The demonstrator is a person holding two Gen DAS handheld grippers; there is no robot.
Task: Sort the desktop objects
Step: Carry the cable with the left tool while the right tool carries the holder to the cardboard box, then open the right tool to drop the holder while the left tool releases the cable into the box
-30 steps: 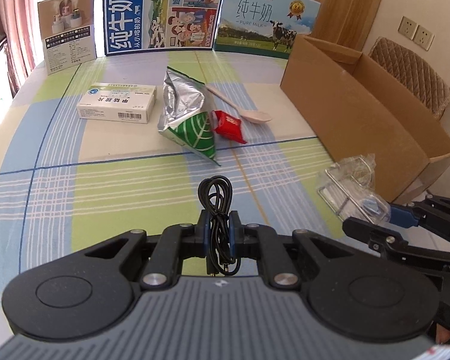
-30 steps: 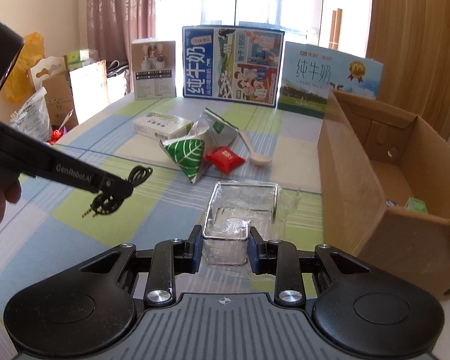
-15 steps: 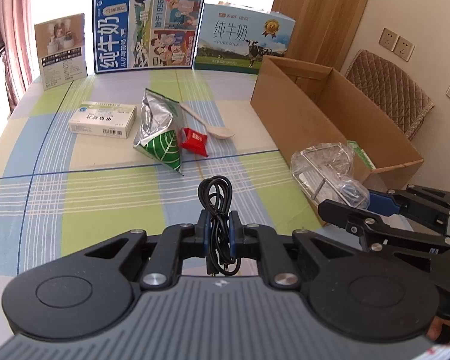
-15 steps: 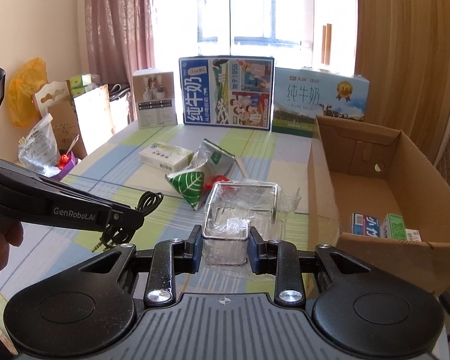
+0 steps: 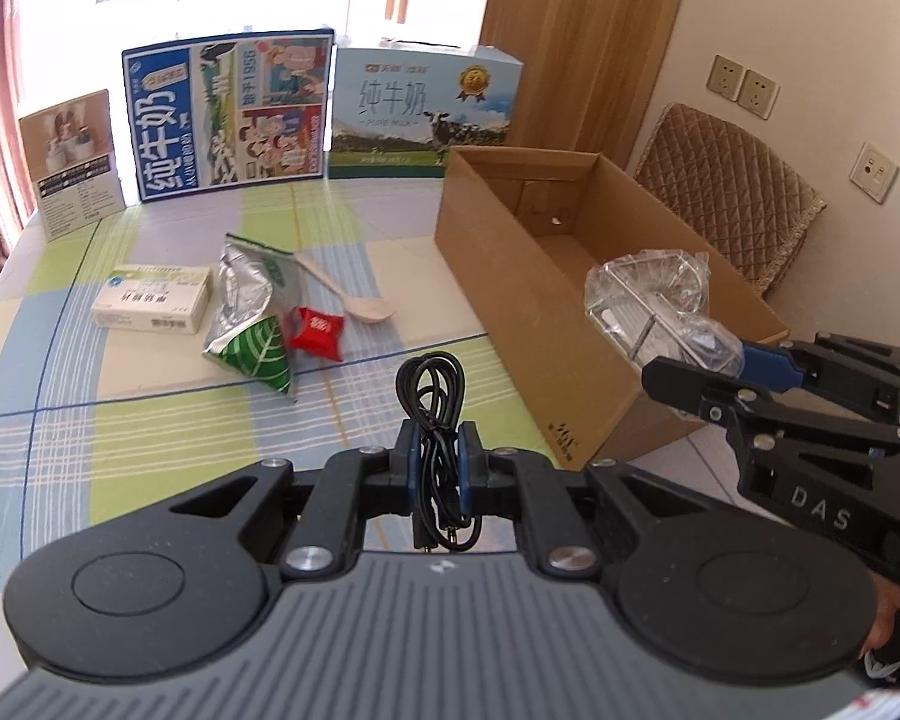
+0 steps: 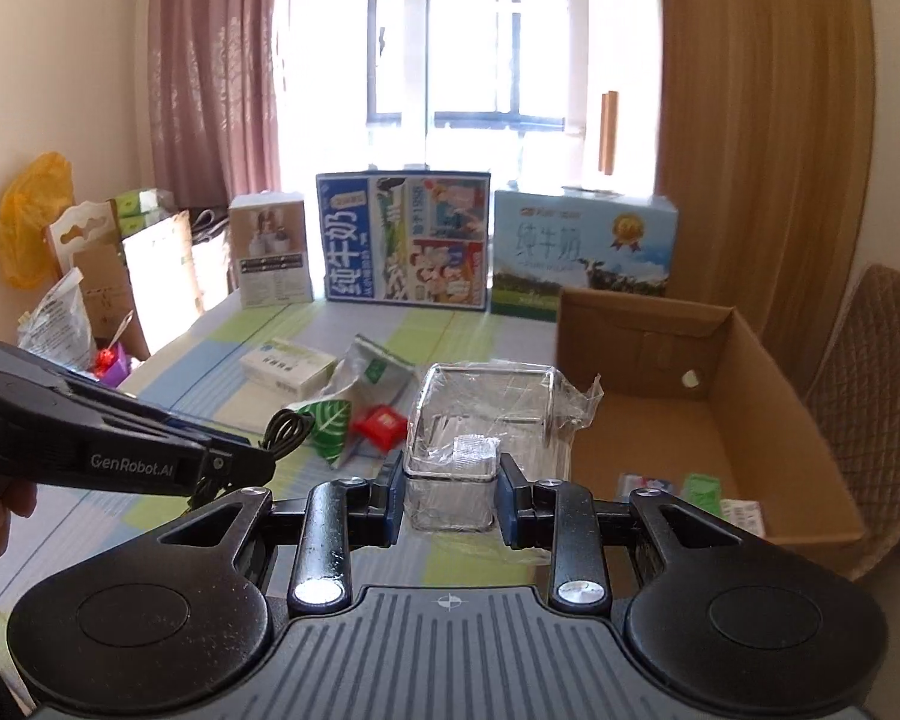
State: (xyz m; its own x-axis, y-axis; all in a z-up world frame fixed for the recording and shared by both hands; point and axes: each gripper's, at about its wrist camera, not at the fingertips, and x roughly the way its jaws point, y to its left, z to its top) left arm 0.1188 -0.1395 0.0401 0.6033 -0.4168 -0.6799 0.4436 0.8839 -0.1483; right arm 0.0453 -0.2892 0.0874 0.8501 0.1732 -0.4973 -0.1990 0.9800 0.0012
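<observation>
My left gripper (image 5: 438,456) is shut on a coiled black cable (image 5: 432,384) and holds it above the table, left of the open cardboard box (image 5: 510,276). My right gripper (image 6: 450,480) is shut on a wire rack wrapped in clear plastic (image 6: 486,414), held high near the box's (image 6: 762,372) front left edge; the rack also shows in the left wrist view (image 5: 654,294). On the table lie a white medicine box (image 5: 150,300), a silver-green snack bag (image 5: 252,312), a red packet (image 5: 318,330) and a wooden spoon (image 5: 348,288).
Two milk cartons (image 5: 228,114) (image 5: 426,108) and a small brown box (image 5: 72,162) stand along the table's far edge. Small packets (image 6: 690,489) lie in the cardboard box. A padded chair (image 5: 726,192) stands behind the box. Bags (image 6: 60,300) crowd the floor at left.
Both grippers have risen and moved back with their loads. The rack has gone from beside the box to above its near corner.
</observation>
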